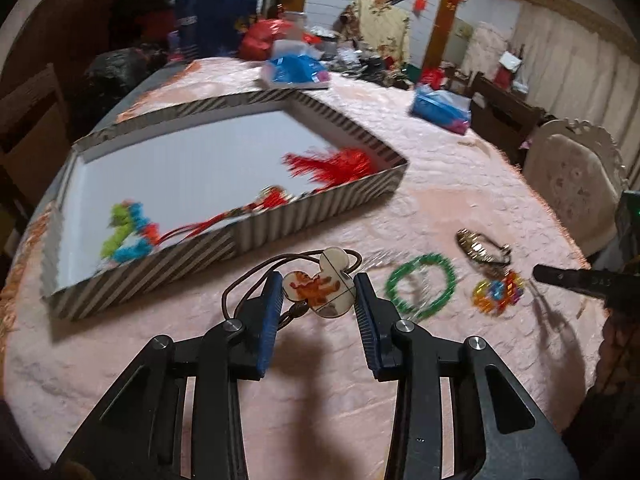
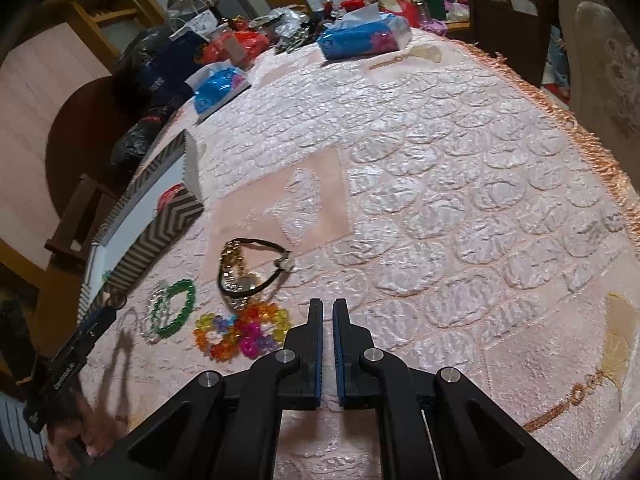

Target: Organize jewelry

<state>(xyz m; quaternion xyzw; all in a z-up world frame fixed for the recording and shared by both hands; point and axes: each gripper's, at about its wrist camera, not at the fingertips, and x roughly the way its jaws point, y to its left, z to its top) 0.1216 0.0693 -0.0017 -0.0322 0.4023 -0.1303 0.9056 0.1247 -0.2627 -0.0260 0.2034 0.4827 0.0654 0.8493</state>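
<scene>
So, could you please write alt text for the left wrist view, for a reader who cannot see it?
The left gripper grips a mouse-ear-shaped pendant on a brown cord above a pink tablecloth. Behind it to the left, a striped box holds red tassels and colourful pieces. To the right lie a green bead bracelet, a multicoloured bracelet and a gold watch.

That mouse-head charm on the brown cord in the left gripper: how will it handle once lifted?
The mouse-head charm looks flat, stiff and glossy, so it may slip or twist between the left gripper's pads. Its thin brown cord lies in slack loops, so it will probably dangle and could catch the striped box edge.
</scene>
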